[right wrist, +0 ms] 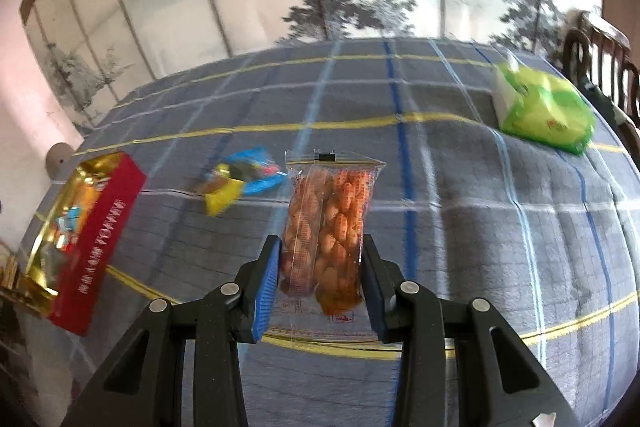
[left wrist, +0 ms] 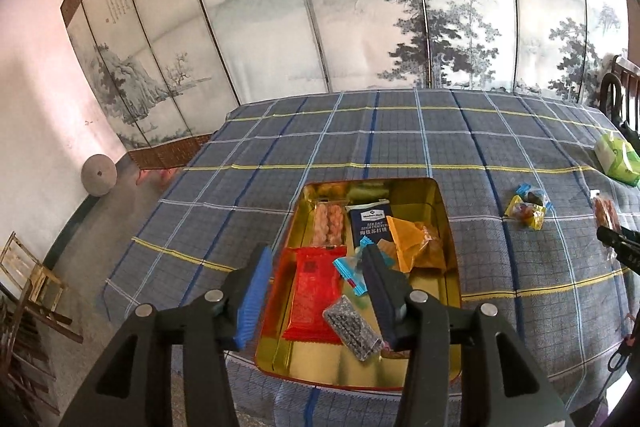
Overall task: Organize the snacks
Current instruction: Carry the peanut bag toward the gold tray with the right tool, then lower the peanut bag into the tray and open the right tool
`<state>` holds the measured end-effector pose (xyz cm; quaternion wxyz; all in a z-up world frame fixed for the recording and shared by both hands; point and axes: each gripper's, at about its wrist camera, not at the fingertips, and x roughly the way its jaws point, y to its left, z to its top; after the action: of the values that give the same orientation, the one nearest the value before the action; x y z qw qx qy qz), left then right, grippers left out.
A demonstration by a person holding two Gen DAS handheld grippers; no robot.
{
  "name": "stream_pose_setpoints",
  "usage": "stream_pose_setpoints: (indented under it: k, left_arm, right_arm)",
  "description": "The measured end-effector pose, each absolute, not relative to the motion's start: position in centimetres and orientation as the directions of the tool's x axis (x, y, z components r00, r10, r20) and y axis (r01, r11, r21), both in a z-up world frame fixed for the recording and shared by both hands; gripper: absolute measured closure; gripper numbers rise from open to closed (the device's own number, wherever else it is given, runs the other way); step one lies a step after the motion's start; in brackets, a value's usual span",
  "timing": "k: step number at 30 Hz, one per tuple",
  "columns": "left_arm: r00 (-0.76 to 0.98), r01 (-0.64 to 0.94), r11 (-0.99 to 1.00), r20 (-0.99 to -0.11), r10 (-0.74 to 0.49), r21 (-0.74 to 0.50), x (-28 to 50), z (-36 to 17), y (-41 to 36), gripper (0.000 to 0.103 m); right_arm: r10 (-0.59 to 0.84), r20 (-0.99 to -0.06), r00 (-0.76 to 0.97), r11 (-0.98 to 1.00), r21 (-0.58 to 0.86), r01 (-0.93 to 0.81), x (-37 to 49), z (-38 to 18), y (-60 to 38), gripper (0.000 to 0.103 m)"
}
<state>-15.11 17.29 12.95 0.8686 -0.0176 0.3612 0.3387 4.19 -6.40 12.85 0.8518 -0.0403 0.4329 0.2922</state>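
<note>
Right gripper (right wrist: 320,283) jaws clamped on twisted-snack packet (right wrist: 328,227); left gripper (left wrist: 316,291) jaws apart, empty, above tin (left wrist: 444,211)

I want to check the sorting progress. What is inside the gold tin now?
Inside the gold tin: a red packet, a dark blue packet, an orange packet, a clear pack of twists and a small dark-bead bag. Anything beneath them is covered.

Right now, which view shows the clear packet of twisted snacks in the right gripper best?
The right wrist view: the packet fills the centre, clamped between the right gripper pads. The left wrist view catches only a sliver of it at the right edge.
</note>
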Motion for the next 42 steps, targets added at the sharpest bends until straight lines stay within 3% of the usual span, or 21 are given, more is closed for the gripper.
stream_pose_setpoints:
  k: [17,42]
  left_arm:
    - [0.511,-0.623,0.759,-0.635,0.579,0.19,-16.6,13.5,17.7,0.055]
    - [0.471,-0.686,0.707,-0.635,0.612,0.172,-19.6,13.8,21.2,0.051]
  right_arm:
    - [0.614,-0.695,0.374,0.667,0.205,-0.716,-0.7,18.3,2.8,0.068]
    - [0.643,-0.748,0.166,0.532,0.28,-0.799,-2.2,16.0,16.1,0.068]
